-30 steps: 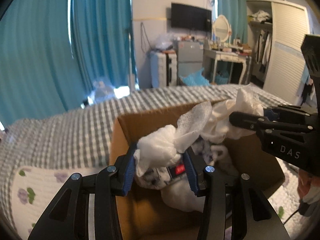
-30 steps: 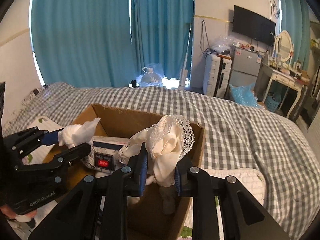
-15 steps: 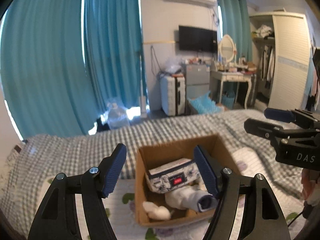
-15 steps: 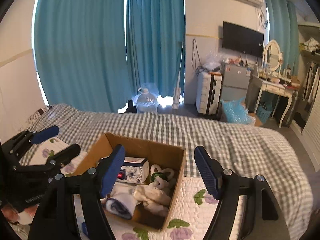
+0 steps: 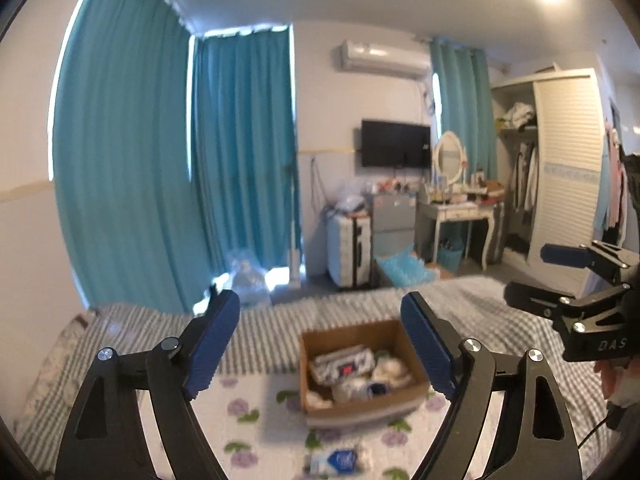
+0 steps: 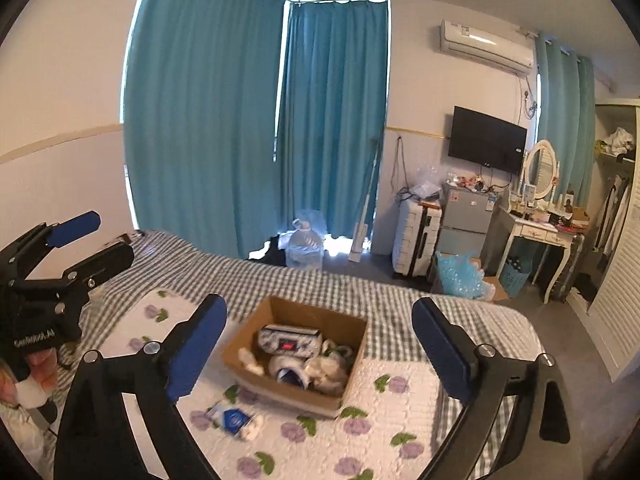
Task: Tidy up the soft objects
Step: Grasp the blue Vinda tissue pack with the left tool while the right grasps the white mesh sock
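Bedroom, teal curtains, bed (image 6: 400, 292) with checked cover and floral quilt. Cardboard box (image 6: 296, 354) on quilt, soft objects (image 6: 304, 360) inside: patterned pouch, rolled socks, white cloths. Since a second ago both cloths released into box; left hand-held gripper (image 5: 320, 344) and right hand-held gripper (image 6: 320, 344) pulled up and back, jaws wide, empty. Small blue-white packet (image 6: 234, 420) lies outside box, likely next. Nothing blocks reach.

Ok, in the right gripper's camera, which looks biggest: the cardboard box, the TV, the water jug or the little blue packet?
As they look in that view:
1. Cardboard box
2. TV
3. Water jug and blue packet: too alike to rank.
The TV is far off, so it may really be bigger.
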The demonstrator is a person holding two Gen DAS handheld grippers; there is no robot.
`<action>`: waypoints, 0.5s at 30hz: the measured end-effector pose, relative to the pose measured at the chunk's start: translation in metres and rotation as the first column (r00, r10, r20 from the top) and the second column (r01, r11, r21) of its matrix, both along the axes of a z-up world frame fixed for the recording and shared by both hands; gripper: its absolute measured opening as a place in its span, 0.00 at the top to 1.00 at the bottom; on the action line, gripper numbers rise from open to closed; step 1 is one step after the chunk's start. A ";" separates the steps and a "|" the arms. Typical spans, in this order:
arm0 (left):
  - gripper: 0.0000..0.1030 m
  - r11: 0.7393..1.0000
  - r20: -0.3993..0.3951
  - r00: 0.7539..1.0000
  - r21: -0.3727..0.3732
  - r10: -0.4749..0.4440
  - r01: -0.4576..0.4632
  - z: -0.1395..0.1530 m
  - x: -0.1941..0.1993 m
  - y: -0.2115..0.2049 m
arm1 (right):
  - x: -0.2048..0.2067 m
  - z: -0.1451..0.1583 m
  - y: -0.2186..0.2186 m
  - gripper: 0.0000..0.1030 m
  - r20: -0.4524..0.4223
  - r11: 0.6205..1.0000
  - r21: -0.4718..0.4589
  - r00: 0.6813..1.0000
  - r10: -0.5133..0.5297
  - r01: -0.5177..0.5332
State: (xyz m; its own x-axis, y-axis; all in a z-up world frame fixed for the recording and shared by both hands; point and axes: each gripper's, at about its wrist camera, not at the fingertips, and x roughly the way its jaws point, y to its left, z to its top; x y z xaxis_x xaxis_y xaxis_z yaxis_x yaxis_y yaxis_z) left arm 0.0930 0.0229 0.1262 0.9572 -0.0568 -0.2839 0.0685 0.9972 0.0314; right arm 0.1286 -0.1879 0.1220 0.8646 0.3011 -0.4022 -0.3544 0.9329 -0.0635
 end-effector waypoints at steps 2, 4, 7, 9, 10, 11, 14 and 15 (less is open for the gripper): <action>0.18 1.000 -0.026 1.000 0.003 0.006 -0.006 -0.013 -0.002 0.005 | -0.006 -0.015 0.006 0.08 -0.023 1.000 -0.009 1.000 0.007 -0.007; 0.18 1.000 -0.071 0.997 0.012 0.026 -0.025 -0.033 0.000 0.007 | -0.008 -0.039 0.015 0.08 -0.060 1.000 -0.019 0.998 0.020 -0.021; 0.18 0.999 -0.161 0.986 0.003 0.052 -0.053 -0.074 0.013 0.013 | 0.001 -0.080 0.027 0.08 -0.132 0.998 -0.027 0.990 0.044 -0.048; 0.18 0.998 -0.220 0.973 -0.014 0.062 -0.066 -0.102 0.023 0.016 | 0.015 -0.117 0.039 0.08 -0.203 0.998 -0.034 0.978 0.052 -0.060; 0.18 0.997 -0.252 0.966 -0.025 0.066 -0.075 -0.119 0.030 0.018 | 0.019 -0.134 0.042 0.08 -0.230 0.997 -0.038 0.972 0.057 -0.068; 0.18 0.996 -0.280 0.958 -0.032 0.066 -0.078 -0.134 0.035 0.018 | 0.024 -0.148 0.046 0.08 -0.253 0.996 -0.045 0.966 0.061 -0.075; 0.18 0.996 -0.357 0.931 -0.022 0.077 -0.091 -0.179 0.053 0.015 | 0.045 -0.200 0.061 0.08 -0.334 0.993 -0.075 0.940 0.063 -0.093; 0.18 0.996 -0.372 0.925 -0.015 0.080 -0.092 -0.190 0.057 0.015 | 0.051 -0.214 0.064 0.08 -0.359 0.992 -0.079 0.931 0.066 -0.101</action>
State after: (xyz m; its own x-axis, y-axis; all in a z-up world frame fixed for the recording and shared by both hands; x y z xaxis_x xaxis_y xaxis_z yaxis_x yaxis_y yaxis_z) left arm 0.1502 0.0376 -0.0640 0.7858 0.0066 -0.6185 -0.0169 0.9998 -0.0108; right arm 0.1798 -0.1237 -0.0920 0.6331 0.3115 -0.7086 -0.4465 0.8948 -0.0055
